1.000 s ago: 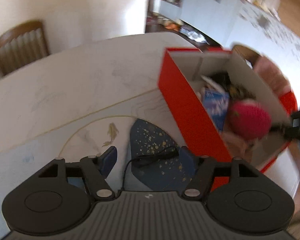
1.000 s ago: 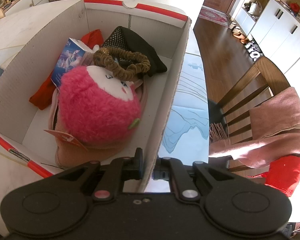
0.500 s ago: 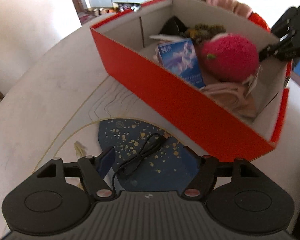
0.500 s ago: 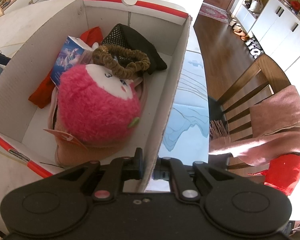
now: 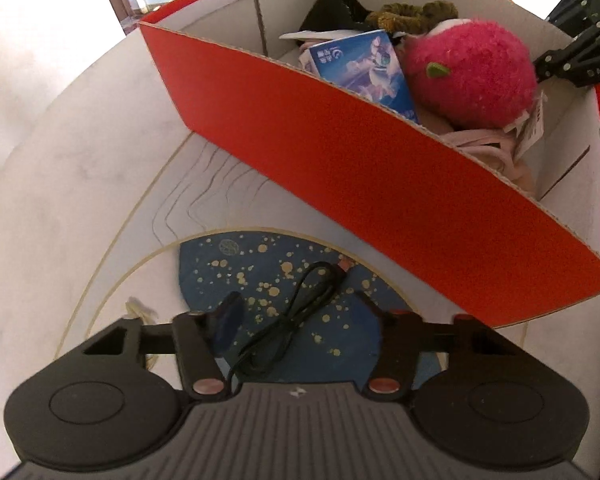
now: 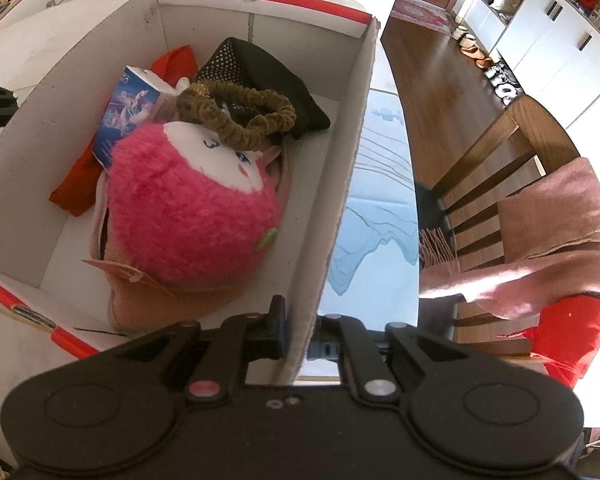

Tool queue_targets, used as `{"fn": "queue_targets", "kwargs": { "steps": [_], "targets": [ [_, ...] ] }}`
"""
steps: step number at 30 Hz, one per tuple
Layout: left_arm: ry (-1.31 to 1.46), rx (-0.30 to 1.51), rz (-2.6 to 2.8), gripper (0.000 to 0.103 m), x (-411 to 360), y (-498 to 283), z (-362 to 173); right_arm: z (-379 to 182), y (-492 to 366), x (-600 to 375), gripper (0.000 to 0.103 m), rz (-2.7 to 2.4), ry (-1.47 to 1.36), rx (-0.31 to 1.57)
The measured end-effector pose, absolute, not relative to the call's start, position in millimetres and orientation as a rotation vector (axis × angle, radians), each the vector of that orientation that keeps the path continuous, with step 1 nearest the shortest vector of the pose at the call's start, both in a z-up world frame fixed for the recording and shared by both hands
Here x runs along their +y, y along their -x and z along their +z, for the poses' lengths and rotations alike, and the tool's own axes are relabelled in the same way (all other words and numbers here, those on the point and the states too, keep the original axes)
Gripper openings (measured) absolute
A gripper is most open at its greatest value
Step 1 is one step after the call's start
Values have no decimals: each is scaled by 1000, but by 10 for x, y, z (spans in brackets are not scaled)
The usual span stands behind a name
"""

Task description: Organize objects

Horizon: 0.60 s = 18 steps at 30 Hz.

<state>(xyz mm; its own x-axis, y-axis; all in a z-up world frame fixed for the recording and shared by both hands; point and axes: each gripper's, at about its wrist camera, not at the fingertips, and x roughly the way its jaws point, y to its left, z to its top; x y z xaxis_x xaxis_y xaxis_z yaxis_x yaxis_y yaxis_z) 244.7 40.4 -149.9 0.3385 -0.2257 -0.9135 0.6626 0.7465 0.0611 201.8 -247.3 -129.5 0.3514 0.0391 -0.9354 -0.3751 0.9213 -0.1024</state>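
Observation:
A thin black cable (image 5: 296, 320) lies coiled on a blue gold-speckled patch (image 5: 252, 264) of the white table. My left gripper (image 5: 299, 307) hangs low over it. Its jaws are closing with the cable between them, and the pads do not press on it. Behind stands a red box (image 5: 340, 152) with white inner walls (image 6: 342, 152). It holds a pink plush toy (image 6: 188, 216), a blue packet (image 5: 368, 64), a brown scrunchie (image 6: 236, 116), a black piece (image 6: 268, 68) and red cloth (image 6: 76, 188). My right gripper (image 6: 300, 340) is shut on the box's side wall.
To the right of the table a wooden chair (image 6: 472, 176) carries a pink scarf (image 6: 560, 240) and a red cloth (image 6: 568, 332). Beyond it are wooden floor and white cabinets (image 6: 552, 40). The table's rounded edge runs at the left in the left wrist view.
My left gripper has sunk toward the cable and rolled, and its jaws stand narrower around it. The right gripper and the box have kept still.

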Motion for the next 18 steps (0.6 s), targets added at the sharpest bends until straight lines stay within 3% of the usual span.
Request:
{"fn": "queue_targets", "kwargs": {
  "steps": [2, 6, 18],
  "targets": [
    [-451, 1088, -622, 35, 396, -2458, -1489, -1297, -2019, -2472, 7, 274, 324, 1187],
    [-435, 1106, -623, 20, 373, -2447, -1476, -1301, -2018, -2476, 7, 274, 325, 1186],
    [-219, 1124, -397, 6, 583, -2394, -1239, -1304, -2013, -2478, 7, 278, 321, 1170]
  ]
}}
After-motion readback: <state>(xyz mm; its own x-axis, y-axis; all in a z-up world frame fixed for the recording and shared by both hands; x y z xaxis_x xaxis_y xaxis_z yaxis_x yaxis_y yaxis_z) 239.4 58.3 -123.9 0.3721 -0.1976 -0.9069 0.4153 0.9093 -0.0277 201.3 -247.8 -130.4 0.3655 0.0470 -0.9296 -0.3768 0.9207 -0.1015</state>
